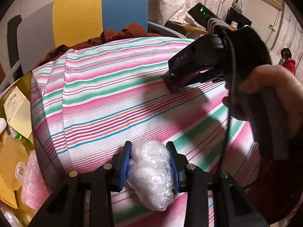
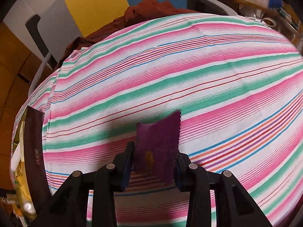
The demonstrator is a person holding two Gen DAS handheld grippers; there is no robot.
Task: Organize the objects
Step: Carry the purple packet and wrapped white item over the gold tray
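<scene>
Fingers (image 1: pixel 149 162) squeeze plastic wad (image 1: pixel 151 174) (crinkled).

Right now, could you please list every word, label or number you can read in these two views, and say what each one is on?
"DAS": pale raised letters on the black plastic body of the right gripper, seen from the left wrist view.
Cream cardboard box in the gold-walled bin: printed lines, too small to read.
Dark brown flat strip at the bin's edge: small gold characters, too blurred to read.
Purple pinked-edge cloth square: a yellow mark, not legible.
</scene>
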